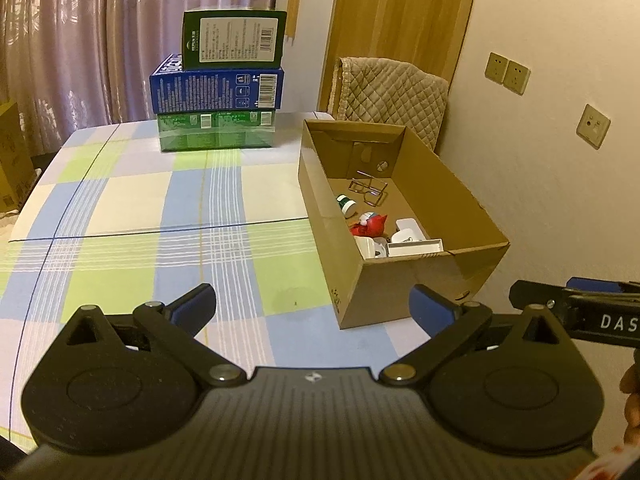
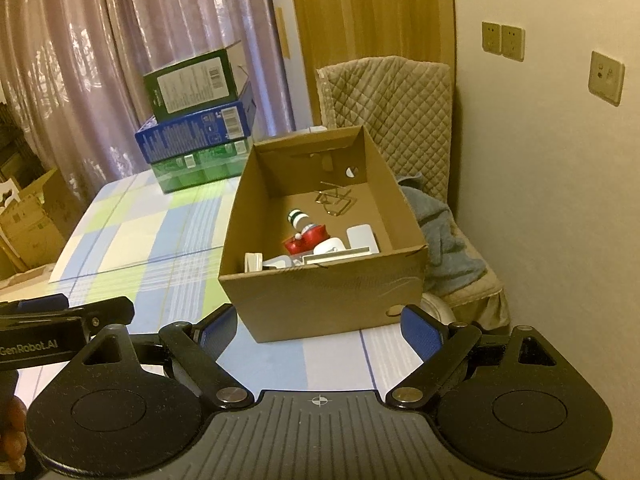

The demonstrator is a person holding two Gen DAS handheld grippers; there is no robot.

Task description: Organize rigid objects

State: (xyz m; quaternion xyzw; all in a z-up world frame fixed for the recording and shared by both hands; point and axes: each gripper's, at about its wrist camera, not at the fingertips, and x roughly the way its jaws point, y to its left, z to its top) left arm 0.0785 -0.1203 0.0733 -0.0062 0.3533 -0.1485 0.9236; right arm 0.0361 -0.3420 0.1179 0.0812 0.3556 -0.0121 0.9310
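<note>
Objects for the task lay already in the box (image 2: 320, 296): a bottle (image 2: 298, 218), a red toy (image 2: 306, 240), white cases (image 2: 362, 236). On the cloth (image 1: 132, 208) I saw nothing loose. My left gripper (image 1: 312, 308) and right gripper (image 2: 318, 330) both stood wide apart, holding nothing. I judged the sorting nearly finished.

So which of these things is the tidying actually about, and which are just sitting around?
Part of the job:
- cardboard box holding the small items
- red toy
- green-capped bottle
- wire glasses
- white pieces
- left claw and right claw, both open and empty

Just lying about:
- stack of three cartons
- quilted chair
- blue cloth
- curtains
</note>
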